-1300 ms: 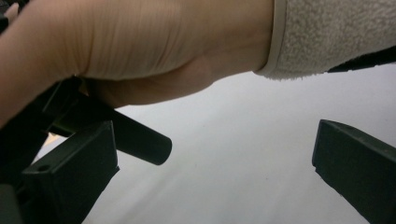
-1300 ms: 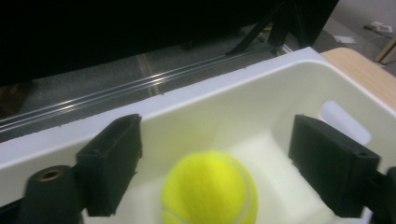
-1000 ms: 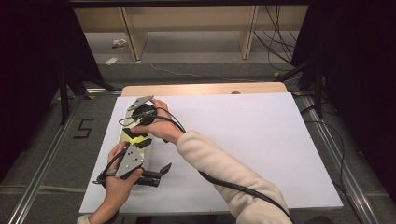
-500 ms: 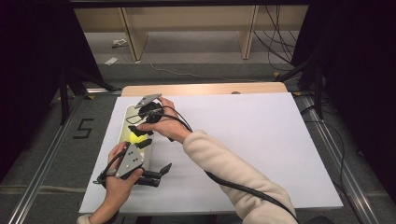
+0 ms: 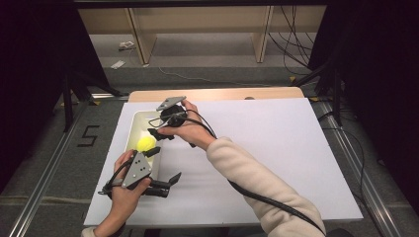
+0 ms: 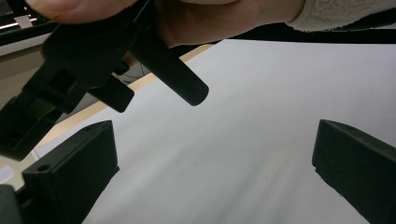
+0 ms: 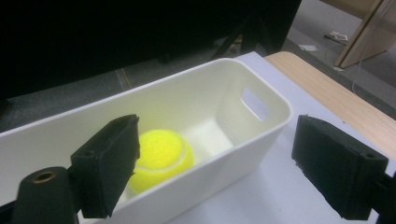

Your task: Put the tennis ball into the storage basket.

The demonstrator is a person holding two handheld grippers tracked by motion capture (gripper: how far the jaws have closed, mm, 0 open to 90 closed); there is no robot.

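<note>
We find the right gripper (image 7: pixel 215 163) with jaws spread wide, empty, above the ball (image 7: pixel 161 158), which lies in the bin (image 7: pixel 261 135) at centre frame. The left gripper (image 5: pixel 165 183), lower left, gapes idle. We advise retreating clear of the rim.

We see a table (image 5: pixel 276 148) covered by a white sheet (image 5: pixel 296 163), with a strip of bare wood (image 5: pixel 222 94) along its edge at 12 o'clock. A long white bin (image 5: pixel 129 129) stands on the sheet toward 9 o'clock, near the edge there. A yellow tennis ball (image 5: pixel 146 143) lies inside the bin, not on the sheet itself.
</note>
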